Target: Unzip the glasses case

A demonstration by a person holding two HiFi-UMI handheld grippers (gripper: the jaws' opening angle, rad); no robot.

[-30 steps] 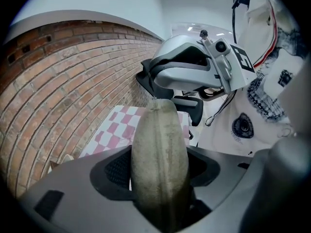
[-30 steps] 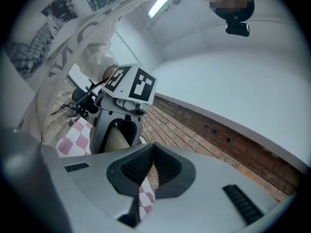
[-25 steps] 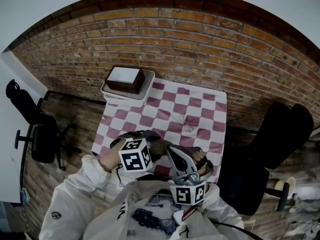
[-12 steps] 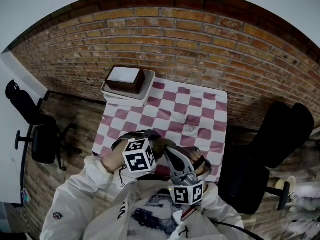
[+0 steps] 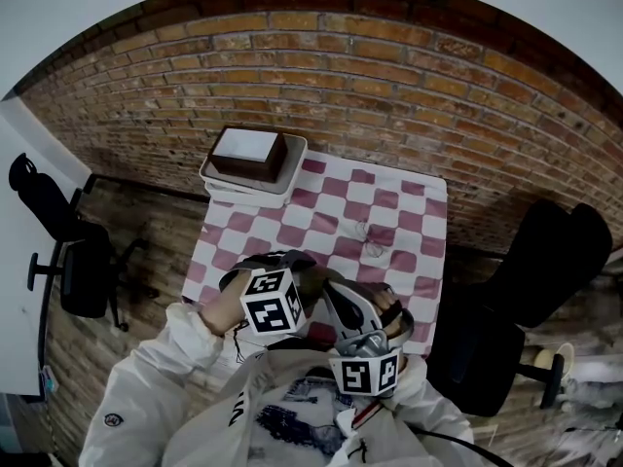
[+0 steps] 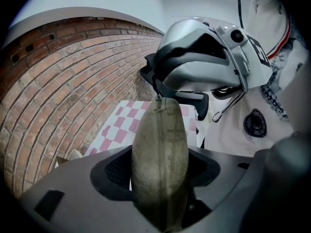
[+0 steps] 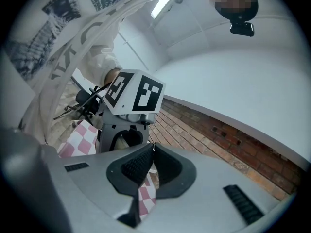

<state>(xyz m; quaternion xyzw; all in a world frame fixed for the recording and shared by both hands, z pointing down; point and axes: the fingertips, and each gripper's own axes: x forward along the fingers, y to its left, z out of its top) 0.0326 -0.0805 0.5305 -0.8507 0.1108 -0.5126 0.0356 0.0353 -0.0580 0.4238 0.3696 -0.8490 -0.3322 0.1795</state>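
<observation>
Little has moved in the last second: both grippers sit almost as they were, close to the chest. The right gripper is pressed together, apparently nipping the zip pull at the 12 o'clock end of the case. The left gripper clamps the case over the table's 6 o'clock edge. The zip looks closed, so I judge the pull not yet begun. A box sits at 11 o'clock.

The glasses case in the grey left gripper is a dull green-brown, and that gripper's cube is white with black squares. The right gripper is grey too, with black bumpy pads. Under both lies a cloth of dark pink and white squares, and past them are a red-brown brick wall and a dark brown box with a white top.
</observation>
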